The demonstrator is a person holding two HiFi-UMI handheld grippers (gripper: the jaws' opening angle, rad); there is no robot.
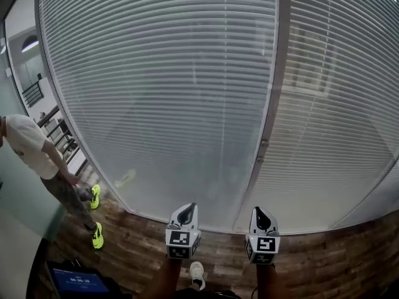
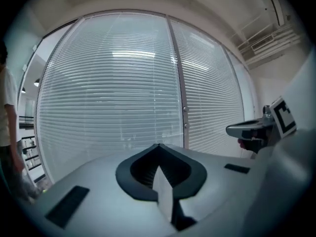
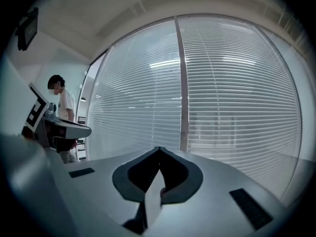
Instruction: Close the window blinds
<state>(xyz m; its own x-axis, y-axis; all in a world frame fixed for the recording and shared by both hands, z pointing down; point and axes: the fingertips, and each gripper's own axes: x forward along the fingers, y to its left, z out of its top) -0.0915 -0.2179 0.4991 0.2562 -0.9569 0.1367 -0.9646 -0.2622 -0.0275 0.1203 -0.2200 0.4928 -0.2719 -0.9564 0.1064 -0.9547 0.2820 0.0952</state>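
Blinds point(image 1: 156, 92) ahead of left hand-held gripper point(image 1: 186, 212), apart

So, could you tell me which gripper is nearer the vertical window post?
Right. The right gripper is just before the post; the left gripper stands off to its left.

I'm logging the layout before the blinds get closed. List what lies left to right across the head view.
Person in a white shirt → yellow shoes → left claw → right claw → right blind panel.
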